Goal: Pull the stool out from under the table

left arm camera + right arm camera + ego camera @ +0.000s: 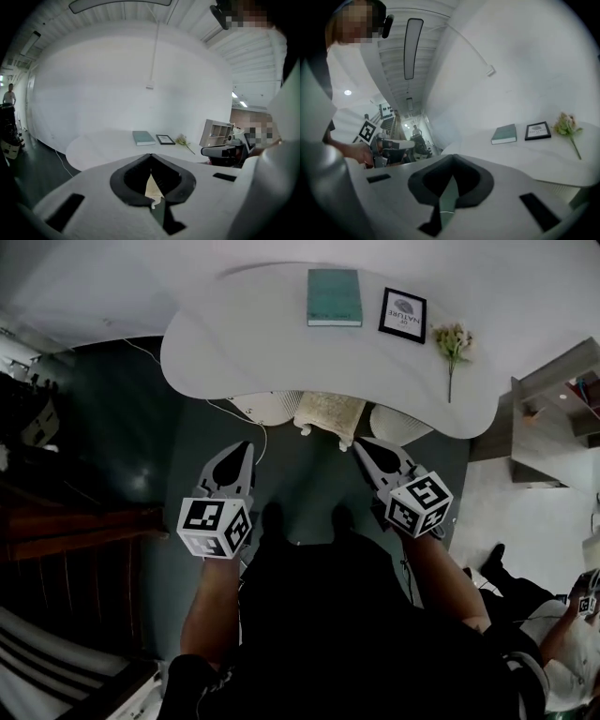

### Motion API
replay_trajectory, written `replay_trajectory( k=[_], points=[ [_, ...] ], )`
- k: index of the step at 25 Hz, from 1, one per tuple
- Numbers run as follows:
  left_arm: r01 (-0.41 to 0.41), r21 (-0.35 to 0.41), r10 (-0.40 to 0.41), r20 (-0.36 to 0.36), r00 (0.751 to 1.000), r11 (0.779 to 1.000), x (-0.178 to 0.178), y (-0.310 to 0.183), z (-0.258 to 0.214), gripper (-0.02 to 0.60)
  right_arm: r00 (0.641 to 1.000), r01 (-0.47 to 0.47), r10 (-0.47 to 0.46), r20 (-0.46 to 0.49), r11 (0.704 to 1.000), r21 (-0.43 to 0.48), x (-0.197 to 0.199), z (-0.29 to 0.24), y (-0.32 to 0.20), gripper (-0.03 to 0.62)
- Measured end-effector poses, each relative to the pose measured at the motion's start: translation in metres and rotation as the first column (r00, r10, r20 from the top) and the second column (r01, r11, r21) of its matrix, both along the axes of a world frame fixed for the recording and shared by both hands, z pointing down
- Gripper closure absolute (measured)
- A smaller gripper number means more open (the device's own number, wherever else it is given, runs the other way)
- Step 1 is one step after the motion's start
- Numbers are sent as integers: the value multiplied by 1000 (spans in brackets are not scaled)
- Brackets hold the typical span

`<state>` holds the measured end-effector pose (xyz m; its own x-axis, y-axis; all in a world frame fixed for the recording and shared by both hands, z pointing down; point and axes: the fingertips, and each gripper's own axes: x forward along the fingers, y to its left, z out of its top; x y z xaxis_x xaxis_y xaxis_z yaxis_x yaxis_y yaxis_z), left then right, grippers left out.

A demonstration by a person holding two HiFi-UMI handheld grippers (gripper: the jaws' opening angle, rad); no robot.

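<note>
Left hand-held gripper (243, 452) and right hand-held gripper (365, 449): jaws closed, empty. Stool (329, 415) ahead, tucked under worktop (244, 343), between them; right nearer.

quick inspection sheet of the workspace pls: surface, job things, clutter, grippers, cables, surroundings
surface: white table with a rounded outline
job's things: stool with a cream seat, tucked under the table's near edge, untouched
clutter: teal book, framed picture and flower sprig on the tabletop
grippers: left gripper and right gripper both have jaws shut and empty, held either side of the stool, short of it
cables: white cable on the dark floor by the table's left end
surroundings: shelf unit at right; another person behind, to the right
</note>
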<state>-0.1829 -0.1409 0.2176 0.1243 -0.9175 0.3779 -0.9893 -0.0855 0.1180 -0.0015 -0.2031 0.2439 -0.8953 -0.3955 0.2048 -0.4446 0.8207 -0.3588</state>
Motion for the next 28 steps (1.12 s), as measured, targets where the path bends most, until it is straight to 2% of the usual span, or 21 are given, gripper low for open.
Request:
replay_trajectory(
  k=[5,7,9,12,17,23,28],
  points=[
    [-150,-28,150,-22,988,988,-31,-10,23,577,988,-153,153,-33,988,-14,-25,11,5,589],
    [-231,-51,233,34,972,972,-45,-9,30,577,973,-227,226,-34,974,-25,-41,14,8,589],
    [-313,-79,320,98,942,946,-58,-4,40,577,957,-288,286,-43,957,-40,-56,18,15,589],
    [-387,-92,395,87,915,917,-74,0,55,577,937,-346,343,-67,937,-43,-71,21,30,589],
    [-422,-100,425,15,905,901,-75,0,69,577,903,-426,420,-87,902,-69,-58,27,65,589],
    [-464,-110,465,-16,885,879,-25,3,70,577,879,-477,469,-89,872,-113,-9,48,94,589],
    [-446,-136,448,-19,894,885,11,18,85,577,881,-474,470,-62,869,-142,24,65,107,589]
  ],
)
